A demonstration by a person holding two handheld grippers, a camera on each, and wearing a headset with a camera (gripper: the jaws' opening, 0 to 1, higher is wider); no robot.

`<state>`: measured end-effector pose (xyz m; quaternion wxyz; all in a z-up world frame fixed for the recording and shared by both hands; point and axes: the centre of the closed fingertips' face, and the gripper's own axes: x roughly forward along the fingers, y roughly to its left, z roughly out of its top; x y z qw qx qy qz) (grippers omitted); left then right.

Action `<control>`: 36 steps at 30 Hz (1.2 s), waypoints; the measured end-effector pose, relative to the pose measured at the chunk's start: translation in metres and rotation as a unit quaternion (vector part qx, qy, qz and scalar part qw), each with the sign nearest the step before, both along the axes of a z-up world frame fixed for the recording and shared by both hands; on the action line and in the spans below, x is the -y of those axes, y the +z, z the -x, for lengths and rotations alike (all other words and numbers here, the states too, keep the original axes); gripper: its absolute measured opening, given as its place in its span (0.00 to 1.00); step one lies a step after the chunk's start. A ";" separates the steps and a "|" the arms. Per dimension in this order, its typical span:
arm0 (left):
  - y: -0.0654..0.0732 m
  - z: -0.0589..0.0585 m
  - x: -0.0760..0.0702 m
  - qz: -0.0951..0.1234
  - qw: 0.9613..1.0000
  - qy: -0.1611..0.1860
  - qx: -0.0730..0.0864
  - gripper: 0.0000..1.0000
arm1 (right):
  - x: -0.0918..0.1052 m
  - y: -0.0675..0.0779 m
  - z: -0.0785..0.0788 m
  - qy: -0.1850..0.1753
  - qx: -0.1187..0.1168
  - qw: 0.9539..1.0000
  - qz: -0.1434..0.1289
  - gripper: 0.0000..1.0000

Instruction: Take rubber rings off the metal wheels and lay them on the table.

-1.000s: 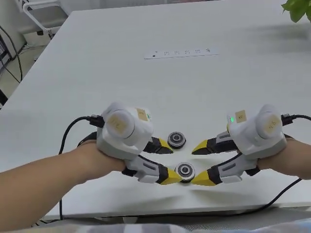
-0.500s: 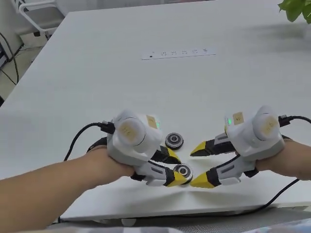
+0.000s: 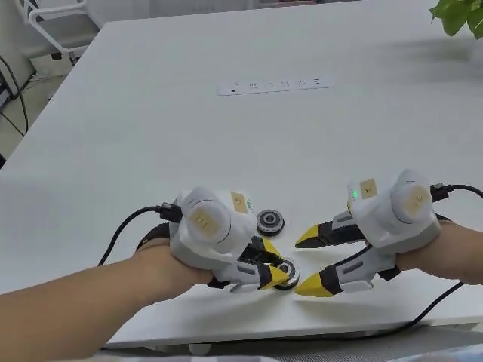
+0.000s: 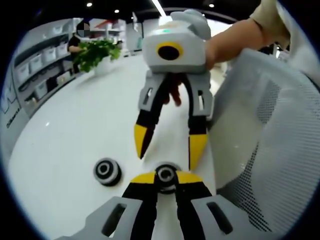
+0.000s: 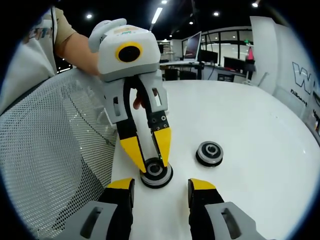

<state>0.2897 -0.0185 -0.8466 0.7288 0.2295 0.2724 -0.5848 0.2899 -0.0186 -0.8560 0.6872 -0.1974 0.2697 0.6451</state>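
Jaws of left hand-held gripper (image 4: 166, 179) clamp small rubber-ringed metal wheel (image 5: 156, 173), seemingly steadying it for wide-open, empty right hand-held gripper (image 3: 304, 263).

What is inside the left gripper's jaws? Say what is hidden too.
A wheel, clamped by the left gripper and lying flat on the table. The jaw tips cover parts of its rim; its underside is hidden.
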 end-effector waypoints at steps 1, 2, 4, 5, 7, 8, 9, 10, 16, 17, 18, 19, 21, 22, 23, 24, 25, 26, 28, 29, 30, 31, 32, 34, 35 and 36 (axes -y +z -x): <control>0.000 0.000 0.000 -0.001 1.000 -0.001 0.003 0.14 | -0.001 0.000 0.001 0.000 -0.002 1.000 -0.002 0.41; 0.000 0.000 0.000 -0.001 1.000 -0.001 0.005 0.14 | -0.002 0.000 0.001 0.000 -0.002 1.000 -0.002 0.40; 0.000 0.000 0.000 0.001 1.000 0.002 0.006 0.13 | -0.003 -0.002 0.003 0.003 -0.004 1.000 -0.001 0.40; 0.000 0.000 0.000 0.002 1.000 0.003 0.005 0.13 | -0.004 -0.003 0.003 0.005 -0.004 1.000 -0.001 0.39; 0.000 0.000 0.000 0.004 1.000 0.004 0.005 0.13 | -0.006 -0.004 0.005 0.006 -0.005 1.000 -0.002 0.37; 0.000 0.000 0.000 0.005 1.000 0.005 0.005 0.13 | -0.007 -0.004 0.006 0.005 -0.007 1.000 -0.004 0.36; 0.000 0.000 0.000 0.005 1.000 0.005 0.005 0.13 | -0.008 -0.004 0.006 0.005 -0.007 1.000 -0.005 0.35; 0.000 -0.001 0.000 0.005 1.000 0.006 0.005 0.13 | -0.009 -0.004 0.006 0.005 -0.006 1.000 -0.008 0.34; 0.000 -0.001 0.000 0.004 1.000 0.009 0.007 0.13 | -0.015 -0.004 0.006 -0.002 -0.011 1.000 -0.016 0.30; 0.000 -0.001 0.000 0.004 1.000 0.009 0.007 0.13 | -0.016 -0.004 0.005 -0.003 -0.011 1.000 -0.016 0.29; 0.000 -0.001 0.000 0.004 1.000 0.009 0.008 0.13 | -0.016 -0.004 0.005 -0.005 -0.012 1.000 -0.017 0.29; 0.000 -0.001 0.000 0.004 1.000 0.010 0.008 0.13 | -0.017 -0.005 0.005 -0.007 -0.013 1.000 -0.018 0.29; 0.000 -0.001 0.000 0.004 1.000 0.010 0.008 0.13 | -0.017 -0.006 0.004 -0.011 -0.016 1.000 -0.019 0.28; 0.000 -0.002 0.000 0.004 1.000 0.010 0.008 0.13 | -0.017 -0.006 0.005 -0.012 -0.019 1.000 -0.019 0.28; 0.000 -0.002 0.000 0.004 1.000 0.010 0.008 0.13 | -0.017 -0.006 0.005 -0.012 -0.019 1.000 -0.020 0.28; 0.000 -0.002 0.000 0.004 1.000 0.011 0.008 0.13 | -0.017 -0.006 0.005 -0.012 -0.019 1.000 -0.020 0.27; 0.000 -0.002 0.000 0.004 1.000 0.011 0.008 0.13 | -0.016 -0.005 0.006 -0.011 -0.018 1.000 -0.021 0.27; 0.000 -0.002 0.000 0.004 1.000 0.011 0.008 0.13 | -0.015 -0.005 0.006 -0.011 -0.017 1.000 -0.021 0.26; 0.000 -0.002 0.001 0.004 1.000 0.011 0.008 0.13 | -0.013 -0.004 0.006 -0.012 -0.017 1.000 -0.022 0.26; 0.000 -0.002 0.001 0.004 1.000 0.012 0.009 0.13 | -0.012 -0.004 0.007 -0.013 -0.016 1.000 -0.021 0.26; 0.000 -0.002 0.001 0.004 1.000 0.012 0.009 0.13 | -0.011 -0.004 0.007 -0.013 -0.016 1.000 -0.022 0.25; 0.000 -0.002 0.001 0.004 1.000 0.013 0.009 0.13 | -0.010 -0.003 0.007 -0.014 -0.016 1.000 -0.022 0.25; 0.000 -0.002 0.000 0.004 1.000 0.013 0.009 0.13 | -0.009 -0.003 0.007 -0.016 -0.017 0.999 -0.023 0.25; 0.000 -0.002 0.001 0.004 1.000 0.014 0.010 0.13 | -0.007 -0.003 0.007 -0.018 -0.019 0.999 -0.024 0.24; 0.000 -0.002 0.001 0.004 1.000 0.014 0.009 0.13 | -0.006 -0.003 0.006 -0.019 -0.021 0.999 -0.025 0.23; 0.000 -0.002 0.001 0.004 1.000 0.015 0.009 0.13 | -0.005 -0.003 0.006 -0.021 -0.024 0.999 -0.026 0.23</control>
